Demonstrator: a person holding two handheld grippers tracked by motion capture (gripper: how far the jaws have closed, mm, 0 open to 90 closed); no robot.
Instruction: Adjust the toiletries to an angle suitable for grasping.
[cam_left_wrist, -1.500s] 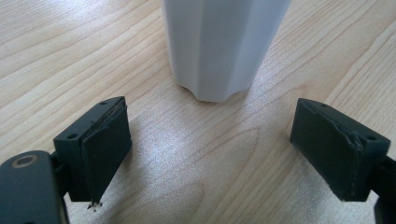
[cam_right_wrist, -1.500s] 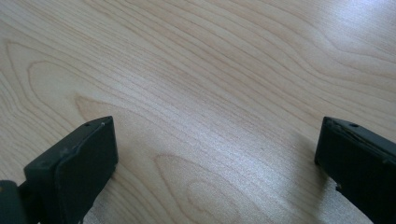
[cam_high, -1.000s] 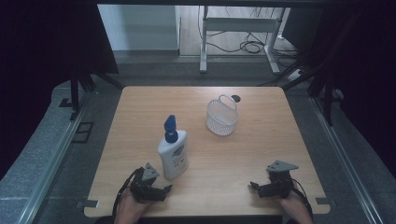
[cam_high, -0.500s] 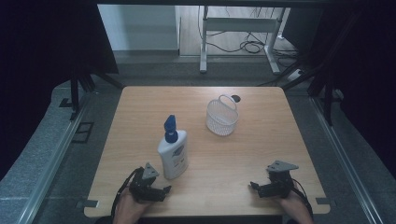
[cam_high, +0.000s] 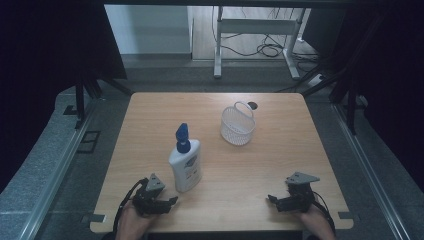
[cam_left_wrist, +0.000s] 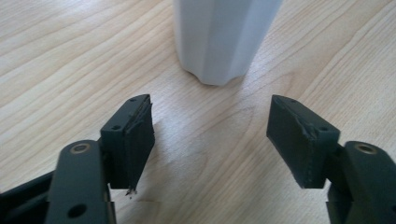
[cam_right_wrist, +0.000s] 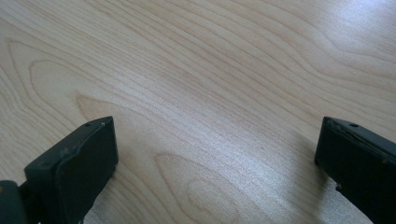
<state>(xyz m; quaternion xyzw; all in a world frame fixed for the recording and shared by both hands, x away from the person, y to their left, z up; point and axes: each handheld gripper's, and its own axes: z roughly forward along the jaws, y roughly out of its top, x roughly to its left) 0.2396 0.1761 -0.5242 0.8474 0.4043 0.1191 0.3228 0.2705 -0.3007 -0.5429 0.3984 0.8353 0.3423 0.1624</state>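
My left gripper (cam_high: 161, 201) sits near-left of the upright white bottle (cam_high: 185, 164), jaws spread and just been closing, nothing between; bottle stands just ahead. Right gripper (cam_high: 283, 201) spread, well apart.

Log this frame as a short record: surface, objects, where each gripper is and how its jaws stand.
surface: wooden table
bottle: white bottle, blue cap, upright, left of centre
basket: white basket, handle up, apart from the bottle
left gripper: left gripper low at the near edge, aimed at the bottle's base; jaws have just been closing, nothing between them
right gripper: right gripper at the near right, jaws wide over bare wood
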